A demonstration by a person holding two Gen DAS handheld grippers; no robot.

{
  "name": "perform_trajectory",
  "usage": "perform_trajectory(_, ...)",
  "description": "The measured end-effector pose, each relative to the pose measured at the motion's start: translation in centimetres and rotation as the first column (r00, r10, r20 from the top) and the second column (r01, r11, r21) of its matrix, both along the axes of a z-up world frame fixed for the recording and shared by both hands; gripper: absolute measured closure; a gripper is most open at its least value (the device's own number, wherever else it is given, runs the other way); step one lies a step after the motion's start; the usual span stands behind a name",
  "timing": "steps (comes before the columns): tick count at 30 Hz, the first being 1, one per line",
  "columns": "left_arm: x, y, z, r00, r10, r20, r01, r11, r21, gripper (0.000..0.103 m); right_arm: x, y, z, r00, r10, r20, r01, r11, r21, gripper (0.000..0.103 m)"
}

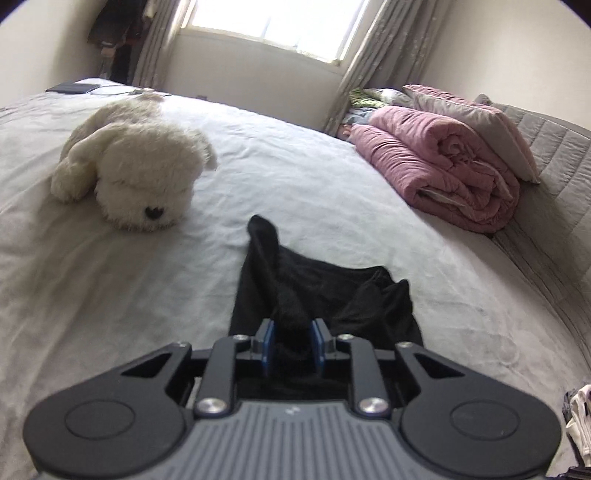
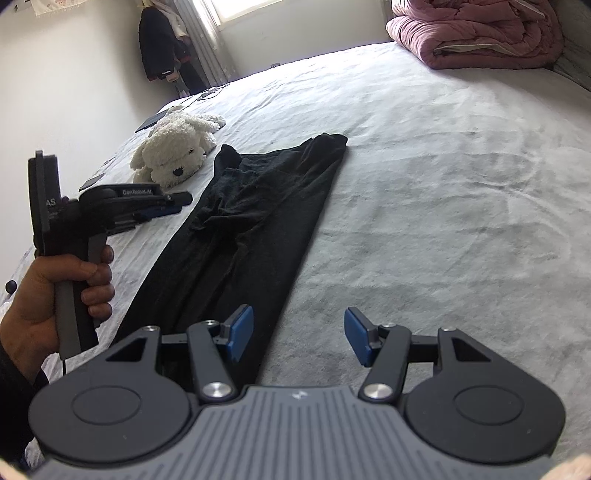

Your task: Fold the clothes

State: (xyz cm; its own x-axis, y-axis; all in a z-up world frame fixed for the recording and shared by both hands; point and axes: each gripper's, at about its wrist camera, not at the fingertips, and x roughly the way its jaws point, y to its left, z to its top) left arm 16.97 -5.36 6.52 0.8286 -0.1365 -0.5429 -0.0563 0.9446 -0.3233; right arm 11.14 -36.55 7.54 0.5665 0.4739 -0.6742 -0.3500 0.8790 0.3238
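Note:
Black trousers (image 2: 258, 206) lie lengthwise on the white bedsheet (image 2: 443, 184), crumpled near the far end. In the left wrist view, a raised fold of the trousers (image 1: 332, 288) runs back between the blue pads of my left gripper (image 1: 291, 343), which is shut on it. The right wrist view shows that left gripper (image 2: 184, 203) at the trousers' left edge, held by a hand (image 2: 55, 280). My right gripper (image 2: 299, 339) is open above the near end. Its left pad is over the black fabric and its right pad is over bare sheet.
A white plush dog (image 1: 136, 173) (image 2: 173, 155) lies just left of the trousers' far end. A rolled pink duvet (image 1: 436, 166) (image 2: 476, 33) and a pillow (image 1: 480, 122) sit at the headboard side. A dark flat device (image 2: 149, 123) lies at the far bed corner.

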Motion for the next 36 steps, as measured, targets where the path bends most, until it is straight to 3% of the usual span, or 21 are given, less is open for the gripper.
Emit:
perform_trajectory(2,1.1,-1.0,-0.1,0.999,-0.045,-0.017,0.045,0.999,0.001,0.069,0.0,0.2,-0.1,1.0,0.003,-0.002,-0.003,1.0,-0.005,0.044)
perform_trajectory(8,3.5,-1.4,-4.2,0.986,-0.065,-0.156,0.07,0.997,0.029,0.072,-0.2,0.3,-0.1,1.0,0.007,-0.001,-0.007,1.0,-0.01,0.044)
perform_trajectory(14,1.3,-0.1,-3.2,0.983,-0.065,-0.172,0.066,0.998,0.001,0.069,-0.2,0.3,0.0,1.0,0.008,0.001,-0.008,1.0,-0.01,0.044)
perform_trajectory(17,-1.1,0.7,-2.9,0.977,-0.09,-0.193,0.086,0.996,-0.028,0.059,-0.3,0.4,0.1,1.0,0.015,0.005,-0.015,1.0,-0.014,0.044)
perform_trajectory(22,-8.5,0.4,-2.7,0.954,-0.182,-0.238,0.188,0.982,0.005,0.059,-0.6,0.7,0.3,0.999,0.029,0.018,-0.028,0.999,-0.021,0.043)
perform_trajectory(28,-18.2,0.3,-2.5,0.922,-0.284,-0.263,0.288,0.957,-0.026,0.059,-1.1,1.0,0.6,0.998,0.046,0.042,-0.045,0.998,-0.035,0.043)
perform_trajectory(36,-26.6,-0.4,-1.8,0.845,-0.408,-0.347,0.42,0.907,-0.044,0.058,-1.8,1.5,1.0,0.995,0.07,0.072,-0.066,0.996,-0.053,0.042)
